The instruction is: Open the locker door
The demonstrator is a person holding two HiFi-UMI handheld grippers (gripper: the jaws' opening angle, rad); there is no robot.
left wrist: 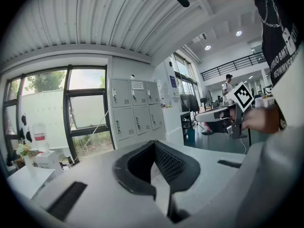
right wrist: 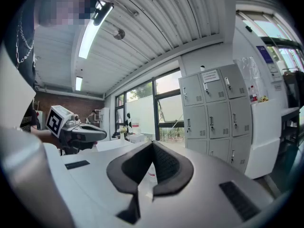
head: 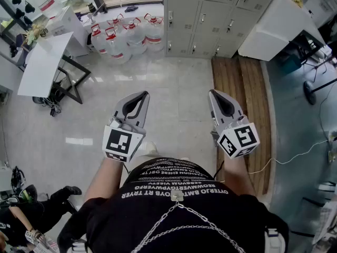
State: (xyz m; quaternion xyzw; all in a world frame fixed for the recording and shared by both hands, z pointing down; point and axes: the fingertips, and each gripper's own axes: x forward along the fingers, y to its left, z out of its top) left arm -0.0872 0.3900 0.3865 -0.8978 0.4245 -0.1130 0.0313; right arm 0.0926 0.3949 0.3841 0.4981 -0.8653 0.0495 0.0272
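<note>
The grey lockers (head: pixel 210 15) stand against the far wall with all doors closed; they also show in the left gripper view (left wrist: pixel 133 110) and the right gripper view (right wrist: pixel 213 113). Both grippers are held close to the person's body, far from the lockers. My left gripper (head: pixel 143 95) is shut, its tips meeting with nothing between them (left wrist: pixel 154 144). My right gripper (head: pixel 212 94) is shut and empty too (right wrist: pixel 153 144). Each gripper appears in the other's view: the right one (left wrist: pixel 223 115) and the left one (right wrist: pixel 80 132).
Several large water bottles (head: pixel 126 36) stand on the floor left of the lockers. A white table (head: pixel 45 62) is at the left and a white counter (head: pixel 274 25) at the right. A wooden platform (head: pixel 245 88) lies on the floor before the lockers.
</note>
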